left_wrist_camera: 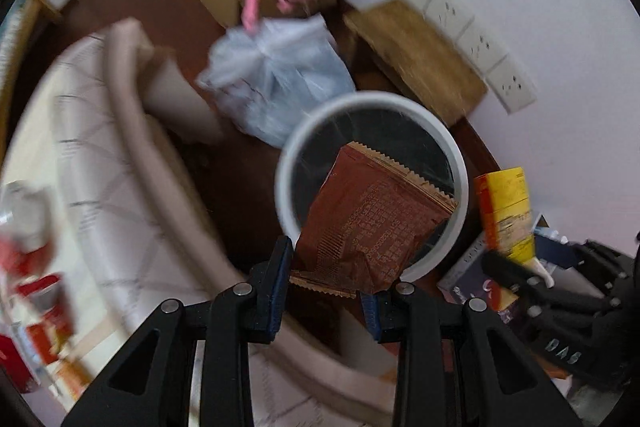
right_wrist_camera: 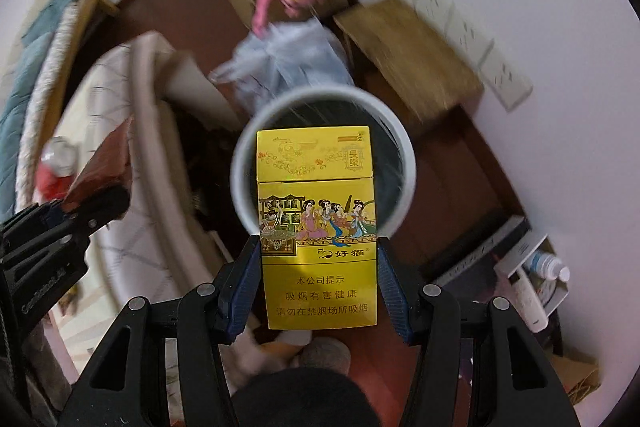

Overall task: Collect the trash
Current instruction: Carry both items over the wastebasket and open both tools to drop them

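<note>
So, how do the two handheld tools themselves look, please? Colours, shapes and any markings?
Both the left tool and the right tool are matte black, with angular linkage arms, silver round pivot pins and triangular cut-outs. Their fingers carry ribbed blue pads. Pale lettering marks each body, too blurred to read.

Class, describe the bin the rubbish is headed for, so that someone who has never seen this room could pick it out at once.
Find the white wall with its row of sockets; on the dark floor just in front stands the bin. It sits between a clear plastic bag and a flat wooden board. Alone among them, it is round, with a white rim and black inside.
</note>
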Tool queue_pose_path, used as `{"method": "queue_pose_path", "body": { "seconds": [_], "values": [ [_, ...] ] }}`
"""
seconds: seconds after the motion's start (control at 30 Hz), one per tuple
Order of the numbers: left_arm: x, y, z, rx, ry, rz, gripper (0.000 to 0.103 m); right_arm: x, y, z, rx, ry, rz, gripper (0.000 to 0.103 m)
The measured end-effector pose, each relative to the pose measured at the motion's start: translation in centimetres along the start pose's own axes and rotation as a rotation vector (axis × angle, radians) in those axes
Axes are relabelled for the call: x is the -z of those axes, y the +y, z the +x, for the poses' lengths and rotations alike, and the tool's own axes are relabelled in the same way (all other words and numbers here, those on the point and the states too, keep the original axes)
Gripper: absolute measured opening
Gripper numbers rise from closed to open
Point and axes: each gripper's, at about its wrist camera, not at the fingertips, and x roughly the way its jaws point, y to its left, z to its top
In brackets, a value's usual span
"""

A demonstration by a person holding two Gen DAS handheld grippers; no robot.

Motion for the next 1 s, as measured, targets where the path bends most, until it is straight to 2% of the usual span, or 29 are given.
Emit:
{"method": "queue_pose_path", "body": {
  "seconds": [0.2, 0.37, 0.43, 0.5, 0.53, 0.57, 0.63, 0.7, 0.73, 0.77, 0.83, 0.87, 0.93, 1.0],
  "values": [
    [-2.6, -2.0, 4.1, 0.025, 0.092, 0.025, 0.030, -1.9, -2.8, 6.9, -0.016, 0.122, 0.048, 0.058],
    [-3.5, -2.5, 5.2, 0.035, 0.116, 0.031, 0.033, -3.0, -4.0, 9.9, -0.022, 0.159, 0.068, 0.058],
    [-3.7, -2.2, 5.2, 0.035, 0.114, 0.013, 0.038, -3.4, -4.3, 10.7, -0.024, 0.167, 0.071, 0.058],
    [-3.8, -1.7, 4.9, 0.030, 0.101, -0.010, 0.062, -3.7, -4.6, 11.3, -0.035, 0.168, 0.080, 0.058],
    [-3.9, -1.6, 4.9, 0.030, 0.097, -0.020, 0.069, -3.9, -4.8, 11.6, -0.045, 0.166, 0.087, 0.058],
    [-3.9, -1.2, 4.6, 0.028, 0.086, -0.033, 0.080, -4.0, -4.9, 11.8, -0.056, 0.167, 0.091, 0.058],
    [-3.7, -0.9, 4.2, 0.010, 0.072, -0.040, 0.087, -4.2, -5.1, 11.9, -0.069, 0.160, 0.101, 0.059],
    [-3.4, -0.7, 3.7, -0.014, 0.058, -0.040, 0.097, -4.2, -5.2, 11.5, -0.070, 0.138, 0.103, 0.073],
    [-3.1, -0.6, 3.4, -0.024, 0.049, -0.042, 0.097, -4.2, -5.3, 11.2, -0.072, 0.121, 0.107, 0.082],
    [-3.0, -0.5, 3.2, -0.033, 0.042, -0.043, 0.097, -4.1, -5.3, 10.9, -0.070, 0.108, 0.110, 0.087],
    [-2.4, -0.3, 2.4, -0.056, 0.015, -0.047, 0.097, -3.9, -5.3, 10.3, -0.054, 0.093, 0.114, 0.090],
    [-2.2, -0.1, 2.1, -0.063, 0.008, -0.048, 0.097, -3.7, -5.2, 9.8, -0.049, 0.081, 0.111, 0.097],
    [-1.6, 0.1, 1.3, -0.074, -0.017, -0.054, 0.098, -3.3, -5.1, 9.0, -0.025, 0.061, 0.104, 0.103],
    [-1.1, 0.2, 0.7, -0.088, -0.032, -0.051, 0.100, -2.9, -5.0, 7.9, 0.007, 0.033, 0.093, 0.103]
  ]
}}
